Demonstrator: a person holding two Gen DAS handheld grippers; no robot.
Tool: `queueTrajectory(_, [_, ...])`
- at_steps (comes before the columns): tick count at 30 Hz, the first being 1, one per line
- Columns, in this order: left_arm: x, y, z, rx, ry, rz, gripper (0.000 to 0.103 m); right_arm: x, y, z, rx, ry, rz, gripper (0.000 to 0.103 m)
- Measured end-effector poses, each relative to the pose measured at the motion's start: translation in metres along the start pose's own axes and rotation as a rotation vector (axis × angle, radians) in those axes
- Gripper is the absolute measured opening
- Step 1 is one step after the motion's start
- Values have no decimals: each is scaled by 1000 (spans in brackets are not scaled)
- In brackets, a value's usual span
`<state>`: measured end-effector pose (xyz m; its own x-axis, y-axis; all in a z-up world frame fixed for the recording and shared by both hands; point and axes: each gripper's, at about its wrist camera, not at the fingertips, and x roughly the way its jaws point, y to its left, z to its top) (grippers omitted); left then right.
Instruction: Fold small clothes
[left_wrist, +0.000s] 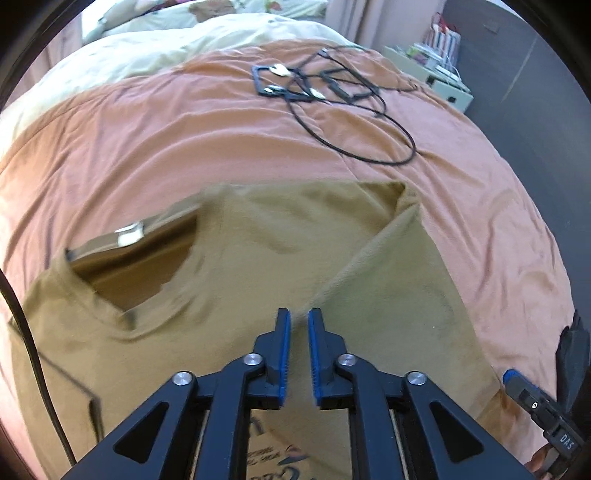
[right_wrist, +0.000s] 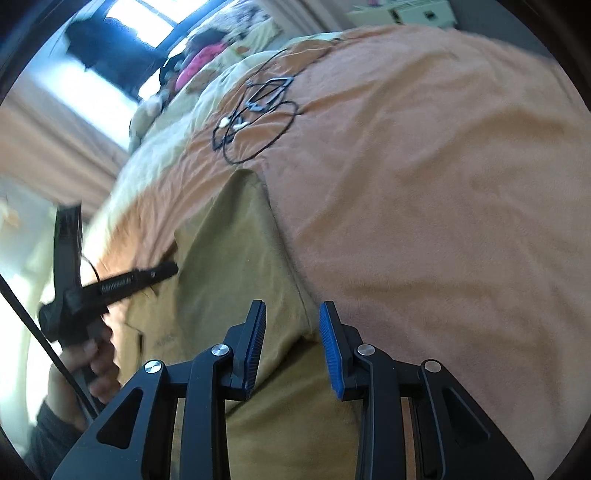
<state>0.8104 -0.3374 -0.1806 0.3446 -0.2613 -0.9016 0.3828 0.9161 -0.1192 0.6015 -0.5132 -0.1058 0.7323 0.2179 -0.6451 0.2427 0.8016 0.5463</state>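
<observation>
A tan T-shirt (left_wrist: 258, 266) lies spread on the orange bed cover (left_wrist: 184, 140), neck opening at the left with a white label, one side folded over in a diagonal crease. My left gripper (left_wrist: 299, 314) hovers over the crease with its blue-padded jaws slightly apart and nothing between them. In the right wrist view the shirt (right_wrist: 229, 258) stretches away; my right gripper (right_wrist: 291, 306) is open over the shirt's right edge, empty. The left gripper (right_wrist: 162, 269) shows there at the left, held by a hand. The right gripper's tip (left_wrist: 517, 380) shows at the left view's lower right.
A tangle of black cables and small parts (left_wrist: 325, 88) lies on the cover beyond the shirt, also in the right wrist view (right_wrist: 258, 110). A cream duvet (left_wrist: 166, 44) and pillows lie at the bed's head. A pale bedside cabinet (left_wrist: 436, 74) stands at the right.
</observation>
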Motion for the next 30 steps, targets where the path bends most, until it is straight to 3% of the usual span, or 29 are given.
queueTrajectory(2, [5,-2,0,14,-3,3,38,7,4,12,-23,32,-16,28])
queueTrajectory(4, [9,-1,0,24,-10,1,43,13,9,24,-65,48,-42,32])
queueTrajectory(6, [13,3,-1,22,1,4,43,21,20,35,-123,60,-71,44])
queueTrajectory(7, [15,6,-1,19,7,7,43,24,23,37,-144,67,-85,45])
queueTrajectory(17, [2,41,-23,16,36,-18,43,78,67,53,-354,152,-170,45])
queueTrajectory(22, [3,49,-35,6,61,-29,43,94,79,63,-395,153,-183,45])
queueTrajectory(24, [4,50,-38,7,65,-41,35,102,82,67,-406,151,-194,45])
queueTrajectory(26, [7,49,-41,10,72,-55,14,110,86,71,-415,150,-214,45])
queueTrajectory(30, [7,42,-39,38,53,-52,7,126,96,83,-429,138,-224,45])
